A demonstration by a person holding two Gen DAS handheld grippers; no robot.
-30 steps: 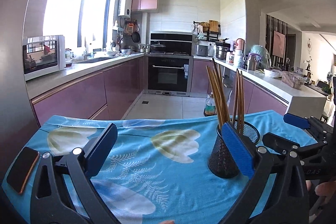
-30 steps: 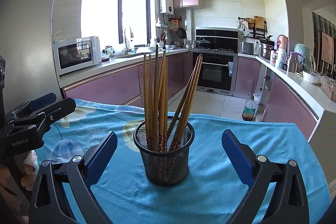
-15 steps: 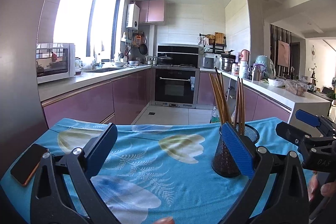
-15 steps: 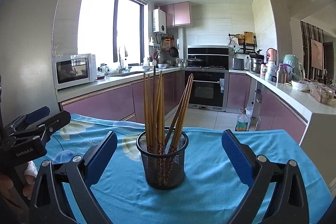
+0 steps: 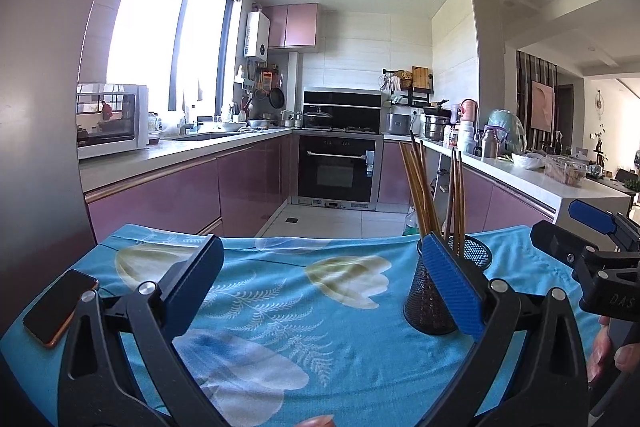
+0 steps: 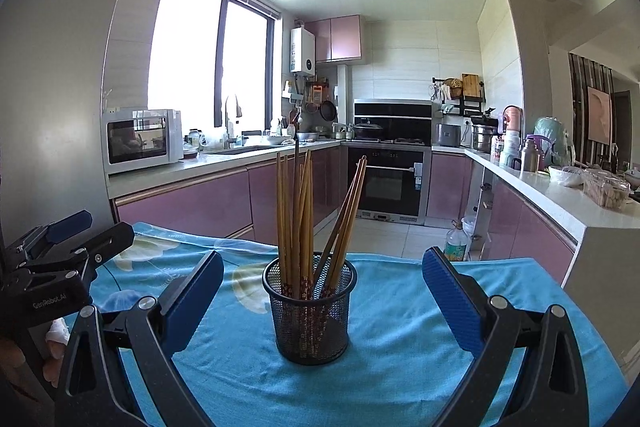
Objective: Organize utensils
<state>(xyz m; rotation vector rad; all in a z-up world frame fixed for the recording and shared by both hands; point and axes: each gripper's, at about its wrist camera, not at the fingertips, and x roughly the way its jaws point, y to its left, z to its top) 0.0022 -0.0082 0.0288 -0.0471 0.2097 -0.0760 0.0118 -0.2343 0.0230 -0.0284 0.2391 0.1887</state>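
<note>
A black mesh cup (image 6: 310, 311) stands upright on the blue flowered cloth (image 6: 400, 367), holding several wooden chopsticks (image 6: 298, 215) that lean apart. My right gripper (image 6: 322, 301) is open, its blue pads wide to either side of the cup and nearer the camera. In the left wrist view the same cup (image 5: 430, 301) sits at the right, partly behind one blue pad, with the chopsticks (image 5: 420, 191) rising above it. My left gripper (image 5: 320, 287) is open over bare cloth (image 5: 320, 307), holding nothing. The right gripper's body (image 5: 592, 259) shows at the far right.
A dark phone (image 5: 60, 301) lies at the cloth's left edge. Beyond the table's far edge is a kitchen with pink cabinets (image 6: 192, 203), a microwave (image 6: 140, 141), an oven (image 6: 390, 179) and a crowded right counter (image 6: 560, 179). A hand (image 5: 616, 355) holds the right gripper.
Both cameras have tilted upward and drawn back a little, so the cup and cloth sit lower in view. Both grippers stay open; the cup and chopsticks have not moved.
</note>
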